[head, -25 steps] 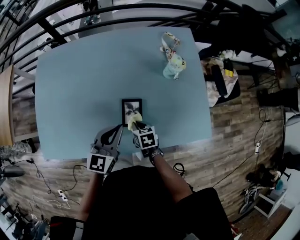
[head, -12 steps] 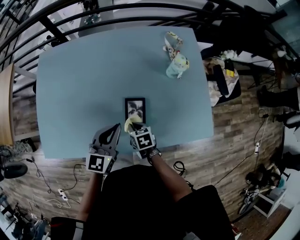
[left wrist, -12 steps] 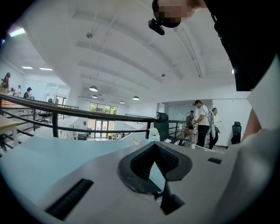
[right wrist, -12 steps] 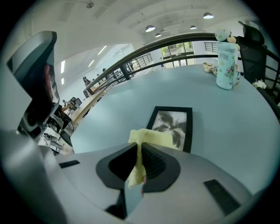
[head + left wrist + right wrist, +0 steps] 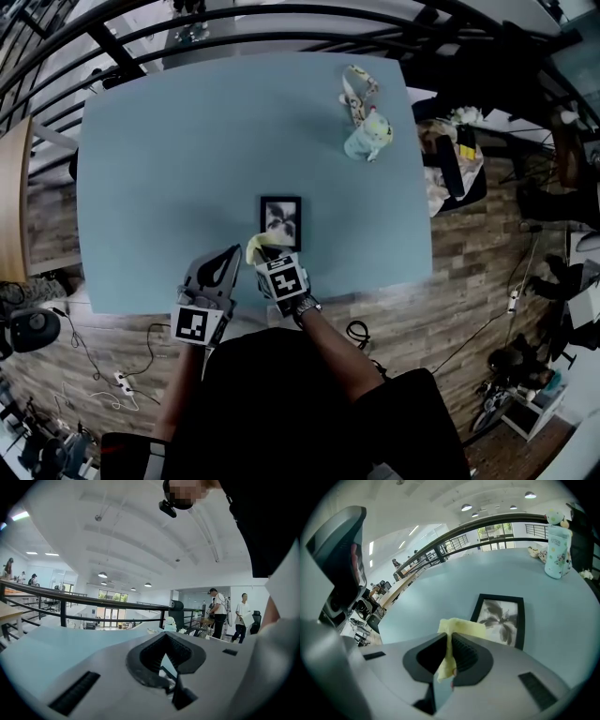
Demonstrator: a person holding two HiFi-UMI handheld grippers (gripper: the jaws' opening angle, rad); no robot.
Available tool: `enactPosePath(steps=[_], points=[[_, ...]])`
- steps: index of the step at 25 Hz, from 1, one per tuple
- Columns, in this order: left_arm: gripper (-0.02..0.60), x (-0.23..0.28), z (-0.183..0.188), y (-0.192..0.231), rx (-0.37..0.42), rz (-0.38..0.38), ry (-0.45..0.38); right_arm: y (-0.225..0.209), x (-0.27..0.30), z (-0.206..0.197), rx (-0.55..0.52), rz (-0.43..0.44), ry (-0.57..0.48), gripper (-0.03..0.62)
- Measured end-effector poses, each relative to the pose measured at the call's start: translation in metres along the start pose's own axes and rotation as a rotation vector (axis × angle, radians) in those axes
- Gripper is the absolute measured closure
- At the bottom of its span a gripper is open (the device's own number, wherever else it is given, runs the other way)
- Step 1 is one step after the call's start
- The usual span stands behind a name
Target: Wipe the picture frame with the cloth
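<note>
Frame point(image 5: 281, 217) on table point(image 5: 169, 169), near front edge — cloth point(image 5: 257, 246) just before it, bottle point(image 5: 367, 139) far-right.

The head view looks steeply down from above the person, taking in the whole tabletop point(image 5: 169, 169). The left tool point(image 5: 165, 641) view sits low, facing level across the tabletop toward a railing point(image 5: 93, 603). The right tool point(image 5: 449, 639) view looks down, close, past its cloth point(image 5: 461, 626). With the head view it shares the picture frame point(image 5: 501, 620) and a bottle point(image 5: 557, 550).
</note>
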State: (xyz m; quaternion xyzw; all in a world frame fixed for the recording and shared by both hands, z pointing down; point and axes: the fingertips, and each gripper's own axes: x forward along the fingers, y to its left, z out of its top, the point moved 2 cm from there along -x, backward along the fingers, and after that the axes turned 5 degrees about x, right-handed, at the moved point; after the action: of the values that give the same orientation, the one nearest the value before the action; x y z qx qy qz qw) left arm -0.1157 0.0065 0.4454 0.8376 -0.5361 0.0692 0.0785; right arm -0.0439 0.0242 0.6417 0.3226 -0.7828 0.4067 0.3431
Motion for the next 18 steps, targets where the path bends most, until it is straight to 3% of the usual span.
enactPosePath(steps=[18], points=[[0.584,0.025,0.003,0.029,0.0,-0.001,0.008,-0.021,0.017,0.044,0.037,-0.023,-0.015,0.559]])
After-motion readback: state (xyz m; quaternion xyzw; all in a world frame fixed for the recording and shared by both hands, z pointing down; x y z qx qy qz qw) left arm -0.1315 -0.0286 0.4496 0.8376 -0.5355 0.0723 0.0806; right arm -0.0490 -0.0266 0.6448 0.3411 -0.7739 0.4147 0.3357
